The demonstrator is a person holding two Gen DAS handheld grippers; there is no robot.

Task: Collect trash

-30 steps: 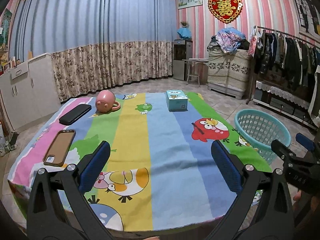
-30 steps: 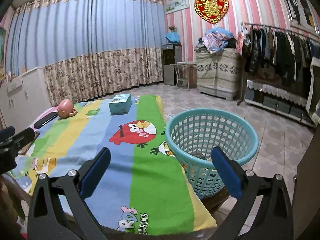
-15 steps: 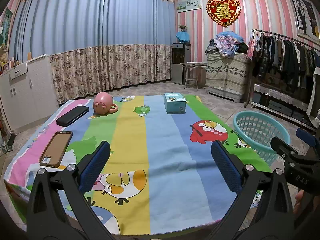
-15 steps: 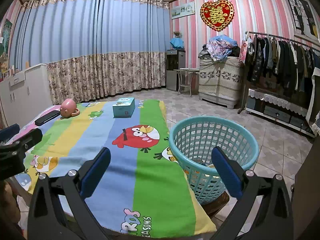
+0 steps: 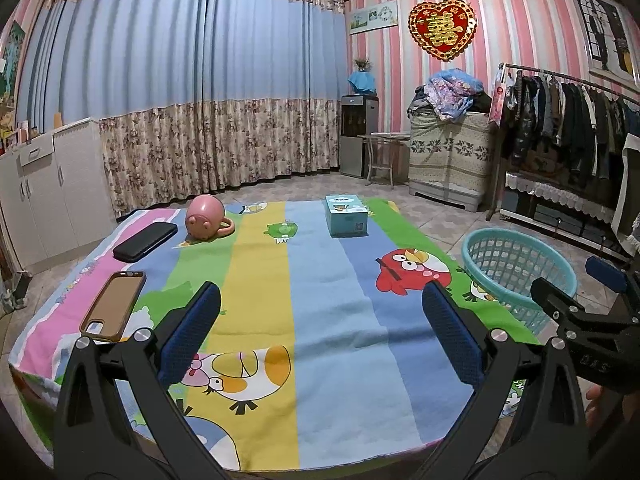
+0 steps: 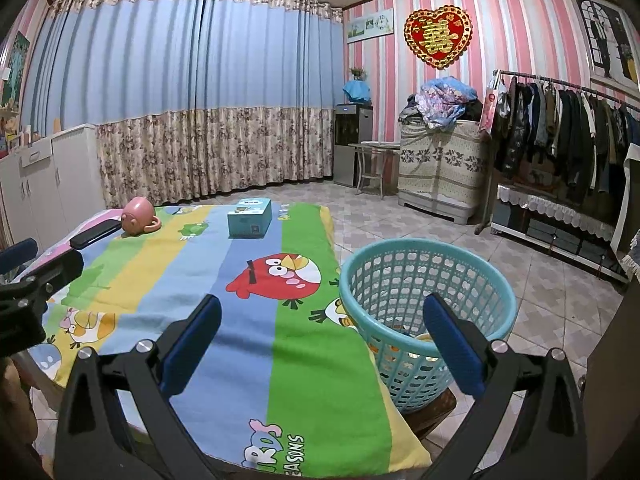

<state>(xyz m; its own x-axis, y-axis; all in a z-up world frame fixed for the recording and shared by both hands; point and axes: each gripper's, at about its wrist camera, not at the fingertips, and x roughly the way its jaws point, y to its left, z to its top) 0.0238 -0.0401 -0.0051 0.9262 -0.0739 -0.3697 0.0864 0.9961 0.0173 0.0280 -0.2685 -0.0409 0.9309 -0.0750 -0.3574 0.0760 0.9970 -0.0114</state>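
Observation:
A teal plastic basket (image 6: 428, 276) stands on a low stool at the table's right edge, with some pieces lying in its bottom; it also shows in the left wrist view (image 5: 516, 264). My left gripper (image 5: 320, 332) is open and empty above the near edge of the striped cartoon tablecloth (image 5: 320, 300). My right gripper (image 6: 320, 340) is open and empty, over the table's right edge beside the basket. No loose trash shows on the cloth.
On the cloth lie a brown phone case (image 5: 114, 306), a black case (image 5: 146, 236), a pink pig mug (image 5: 206, 222) and a blue tissue box (image 5: 346, 216). A clothes rack (image 6: 560, 128) and a covered cabinet (image 6: 440, 160) stand at the right.
Both grippers have pulled back and risen a little, so the table and basket look farther away. Both stay open and empty.

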